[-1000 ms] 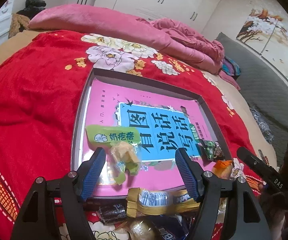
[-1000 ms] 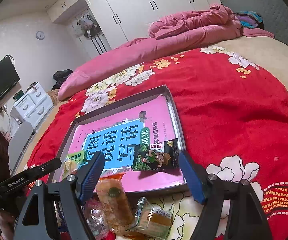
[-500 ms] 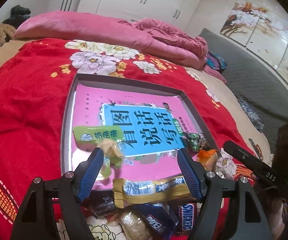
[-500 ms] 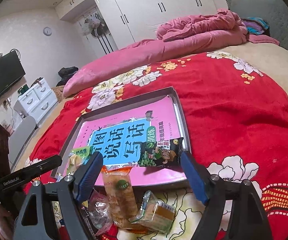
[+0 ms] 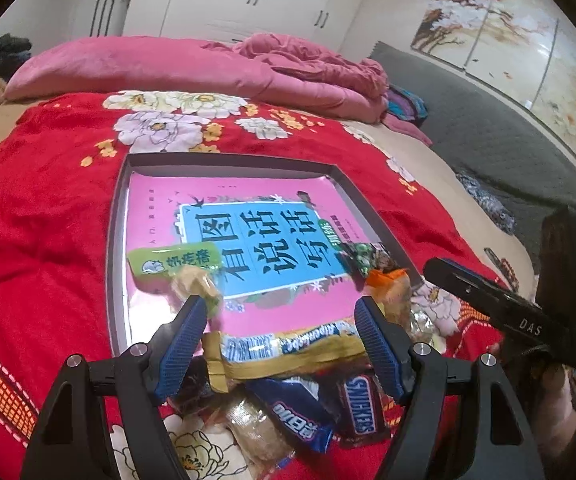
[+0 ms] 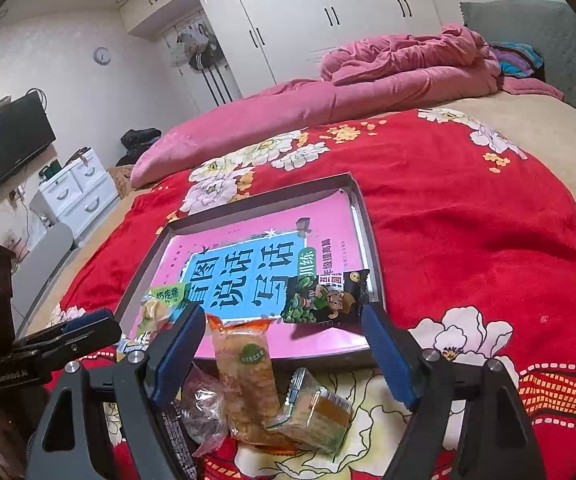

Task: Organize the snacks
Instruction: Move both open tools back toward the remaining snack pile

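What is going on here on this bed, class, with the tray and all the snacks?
A person holds a blue-padded left gripper and right gripper, both open and empty, above a heap of wrapped snacks on the red flowered blanket. A shallow grey metal tray lined with a pink and blue book already carries a green milk-snack packet and a dark green pea packet. A yellow wafer packet lies between the left fingers, not gripped.
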`<move>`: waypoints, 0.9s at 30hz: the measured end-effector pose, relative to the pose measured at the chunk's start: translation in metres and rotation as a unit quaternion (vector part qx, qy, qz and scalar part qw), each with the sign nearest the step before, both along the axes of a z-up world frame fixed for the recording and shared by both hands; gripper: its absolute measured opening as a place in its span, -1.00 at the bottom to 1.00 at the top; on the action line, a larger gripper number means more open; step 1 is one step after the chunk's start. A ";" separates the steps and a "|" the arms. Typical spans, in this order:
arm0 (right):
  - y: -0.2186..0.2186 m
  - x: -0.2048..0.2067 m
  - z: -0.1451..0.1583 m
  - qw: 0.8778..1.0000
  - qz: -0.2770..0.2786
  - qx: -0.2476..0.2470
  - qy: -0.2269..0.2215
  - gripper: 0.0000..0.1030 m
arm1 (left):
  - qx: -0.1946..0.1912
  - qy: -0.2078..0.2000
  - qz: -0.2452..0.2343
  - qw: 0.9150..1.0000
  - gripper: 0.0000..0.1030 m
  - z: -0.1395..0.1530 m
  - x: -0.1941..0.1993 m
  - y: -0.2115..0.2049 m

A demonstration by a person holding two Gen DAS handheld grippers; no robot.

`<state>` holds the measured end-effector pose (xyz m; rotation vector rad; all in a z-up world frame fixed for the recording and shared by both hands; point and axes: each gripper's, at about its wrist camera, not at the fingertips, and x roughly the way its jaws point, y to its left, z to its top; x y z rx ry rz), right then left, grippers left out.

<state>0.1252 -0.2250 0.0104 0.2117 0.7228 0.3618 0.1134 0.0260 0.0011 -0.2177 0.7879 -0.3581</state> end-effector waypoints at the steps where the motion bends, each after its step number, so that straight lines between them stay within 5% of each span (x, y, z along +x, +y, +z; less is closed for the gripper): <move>1: 0.000 -0.001 0.000 1.000 0.001 -0.001 0.000 0.56 | 0.003 -0.001 -0.004 1.000 0.51 0.000 -0.001 -0.001; 10: -0.003 -0.006 0.000 1.000 0.003 -0.002 0.002 0.59 | 0.060 -0.019 -0.048 0.997 0.51 0.001 -0.012 -0.021; 27: 0.015 -0.002 -0.012 0.999 0.039 -0.013 0.026 0.61 | 0.102 -0.006 -0.096 0.990 0.51 -0.010 -0.007 -0.039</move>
